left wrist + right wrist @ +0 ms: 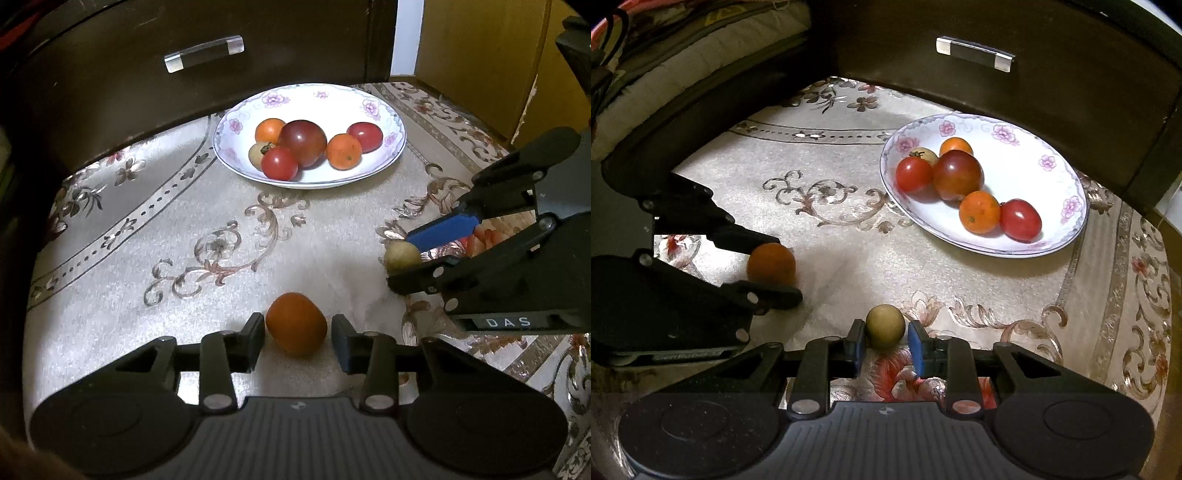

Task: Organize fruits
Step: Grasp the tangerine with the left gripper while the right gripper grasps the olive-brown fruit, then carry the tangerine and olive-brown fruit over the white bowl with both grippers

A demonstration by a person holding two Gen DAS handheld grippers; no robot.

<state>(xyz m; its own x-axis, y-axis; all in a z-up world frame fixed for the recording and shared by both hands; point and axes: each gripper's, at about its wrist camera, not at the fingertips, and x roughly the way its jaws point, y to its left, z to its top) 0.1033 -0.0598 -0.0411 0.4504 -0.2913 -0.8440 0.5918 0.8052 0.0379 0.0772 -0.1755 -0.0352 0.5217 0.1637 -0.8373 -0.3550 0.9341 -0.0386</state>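
Note:
A white floral plate (pixel 373 173) (pixel 1060 170) holds several fruits: red tomatoes, a large dark red one (pixel 303 142), small oranges and a pale round fruit. My left gripper (pixel 297 328) is open around an orange fruit (pixel 295 323) (pixel 772 263) resting on the cloth, with small gaps at both pads. My right gripper (pixel 884 334) (pixel 404 258) stands around a small yellow-green round fruit (pixel 885 325) (pixel 402 254) on the cloth, with the left pad touching and a thin gap at the right pad.
A patterned beige tablecloth (pixel 184 236) covers the table. A dark wooden drawer front with a clear handle (pixel 204 52) stands behind the plate. Cushions (pixel 683 48) lie at the far left in the right wrist view.

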